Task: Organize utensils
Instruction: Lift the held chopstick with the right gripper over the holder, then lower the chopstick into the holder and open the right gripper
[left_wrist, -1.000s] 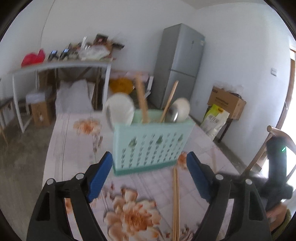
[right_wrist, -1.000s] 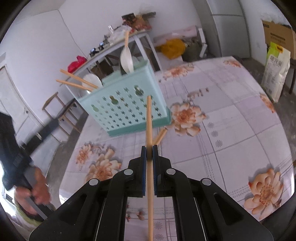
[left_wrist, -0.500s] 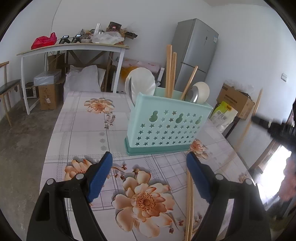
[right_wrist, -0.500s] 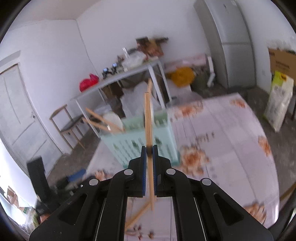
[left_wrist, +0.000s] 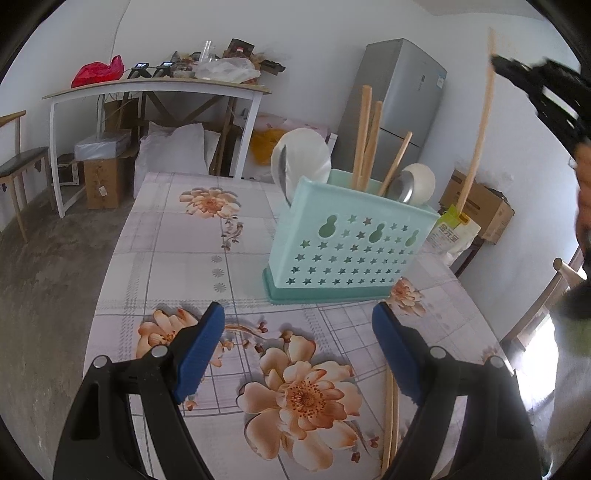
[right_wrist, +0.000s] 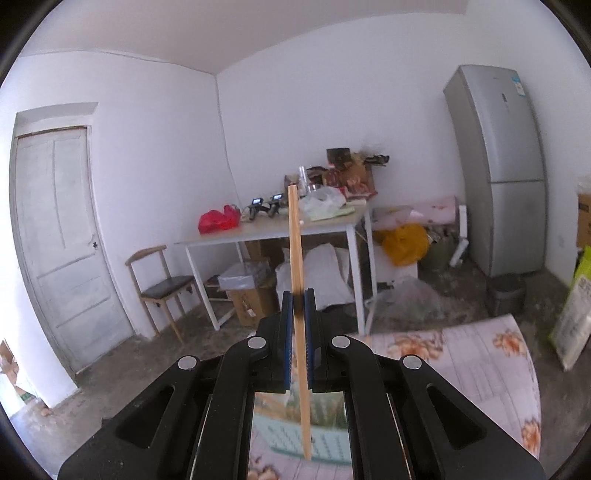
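Left wrist view: utensil caddy (left_wrist: 347, 243) on desk (left_wrist: 177, 266) already holds spoons and chopsticks; right hand-held gripper (right_wrist: 297, 314) pinches one chopstick (right_wrist: 295, 254) above it; two chopsticks (left_wrist: 389, 413) left on desk; left hand-held gripper (left_wrist: 295, 354) spread, empty.

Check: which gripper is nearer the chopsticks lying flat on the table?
Left. The left gripper hovers open just above the chopsticks; the right gripper is raised high above the holder, gripping another chopstick.

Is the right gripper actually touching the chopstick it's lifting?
Touching. The right wrist view shows the right gripper with its blue pads closed against both sides of the wooden chopstick, no gap visible.
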